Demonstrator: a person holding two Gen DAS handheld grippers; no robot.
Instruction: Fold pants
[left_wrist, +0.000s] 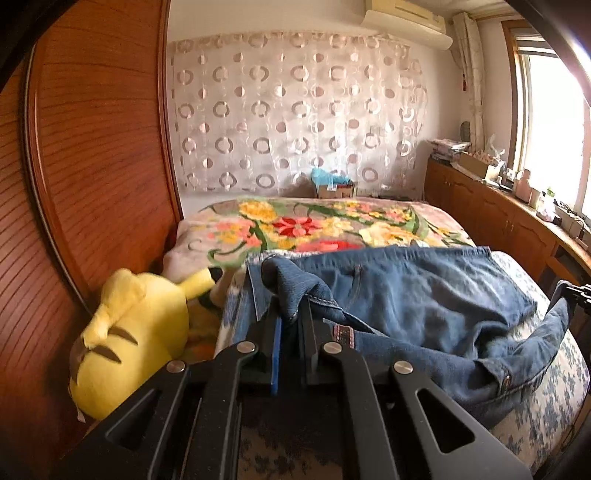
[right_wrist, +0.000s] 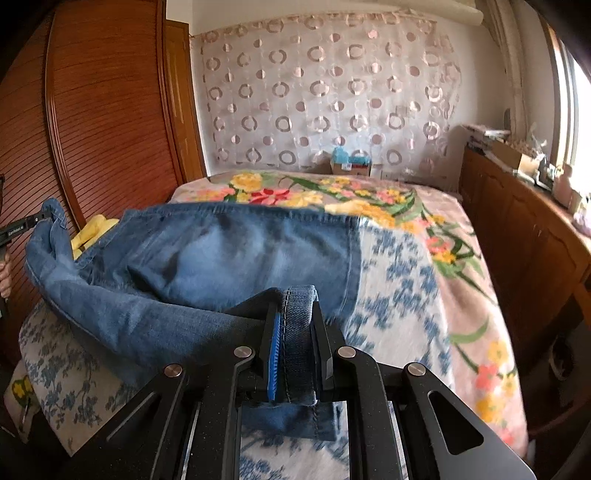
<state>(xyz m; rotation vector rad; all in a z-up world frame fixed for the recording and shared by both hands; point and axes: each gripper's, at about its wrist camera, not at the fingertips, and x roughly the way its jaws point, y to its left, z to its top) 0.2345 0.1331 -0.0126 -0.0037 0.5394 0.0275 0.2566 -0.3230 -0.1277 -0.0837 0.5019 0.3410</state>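
Both claw-mounted views face along the bed (left_wrist: 546, 417), sharing jeans (left_wrist: 424, 295).

daylight from window (left_wrist: 554, 122), glare | fisheye-warped edges | slight motion blur

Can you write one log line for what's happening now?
step: folding | left gripper: shut on jeans | right gripper: shut on jeans | bed: underneath

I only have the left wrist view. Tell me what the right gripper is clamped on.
Observer: The right gripper is shut on a thick folded edge of the jeans.
Operator: Report what lies under it.
Observer: A blue-flowered sheet, then the floral blanket further up the bed.
Operator: Say whether you see my left gripper.
Observer: Yes, the left gripper shows at the picture's left edge, pinching the jeans' other end.
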